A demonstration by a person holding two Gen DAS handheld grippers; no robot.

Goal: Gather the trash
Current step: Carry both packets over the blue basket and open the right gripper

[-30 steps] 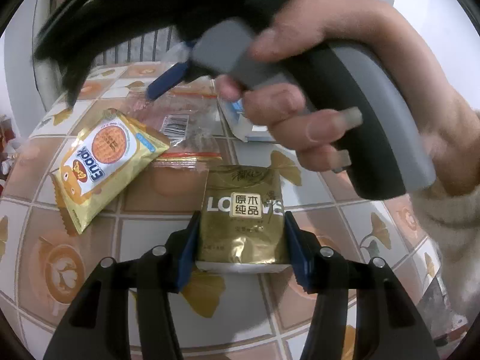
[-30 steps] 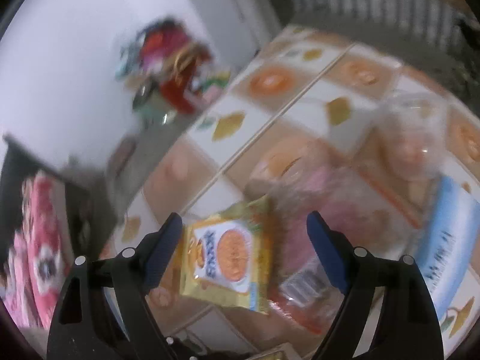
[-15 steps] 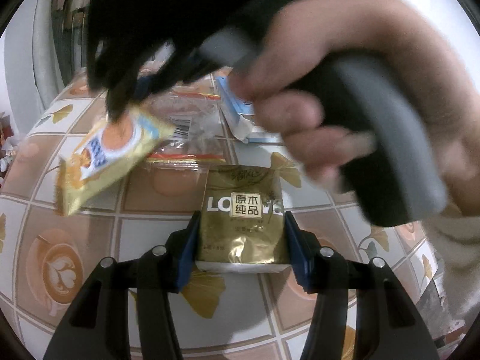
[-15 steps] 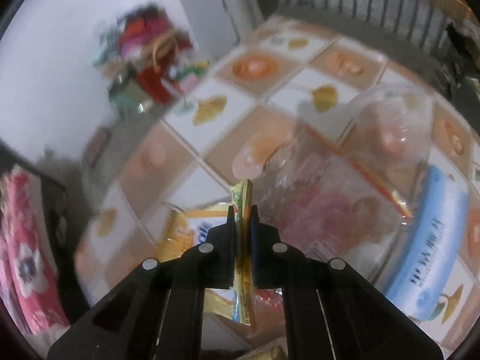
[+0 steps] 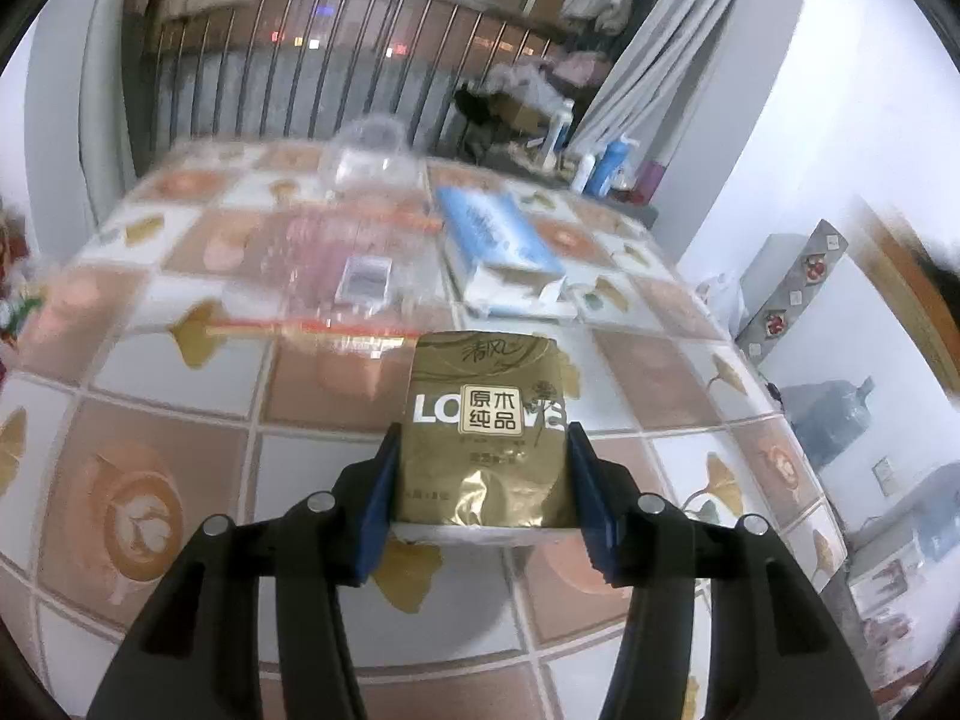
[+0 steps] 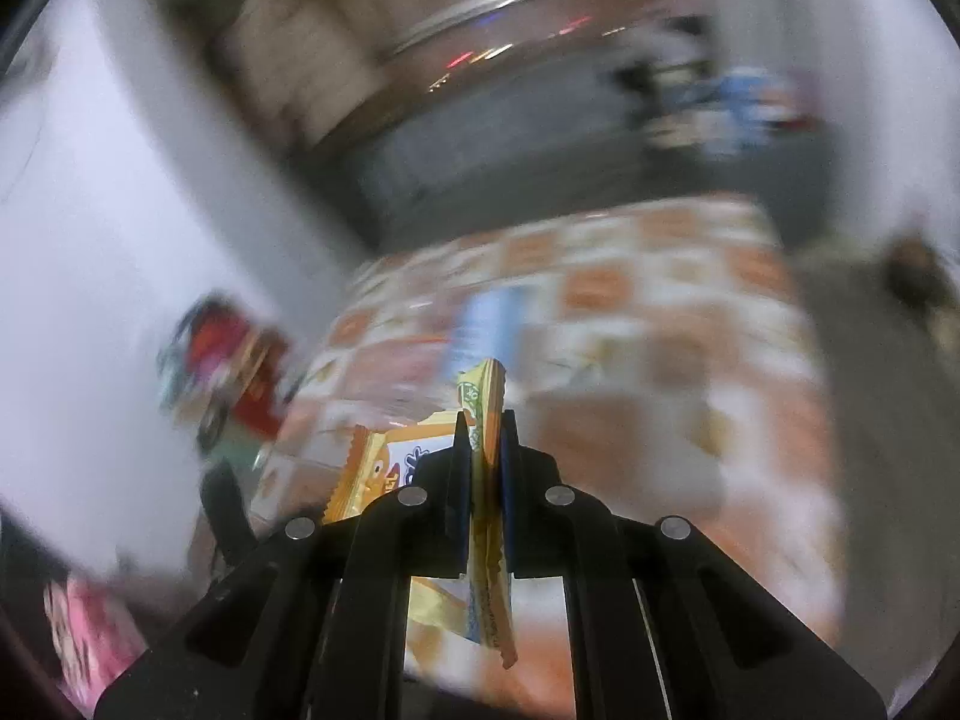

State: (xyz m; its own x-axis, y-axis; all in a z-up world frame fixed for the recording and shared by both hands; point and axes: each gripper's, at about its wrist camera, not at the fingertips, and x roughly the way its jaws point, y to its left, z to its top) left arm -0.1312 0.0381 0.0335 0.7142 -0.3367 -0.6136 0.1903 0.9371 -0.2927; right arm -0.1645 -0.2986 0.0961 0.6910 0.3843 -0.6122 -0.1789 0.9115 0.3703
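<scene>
Your right tool (image 6: 483, 450) pinches the yellow snack wrapper (image 6: 489, 570), lifted off the table (image 5: 180, 372); your left tool (image 5: 480, 498) clamps the gold tissue pack (image 5: 486, 432) resting there; next, likely carry both to a bin, unseen here.

home, patterned tablecloth (image 5: 180, 420), curtain (image 5: 648, 54) (laundry hanging)
</scene>
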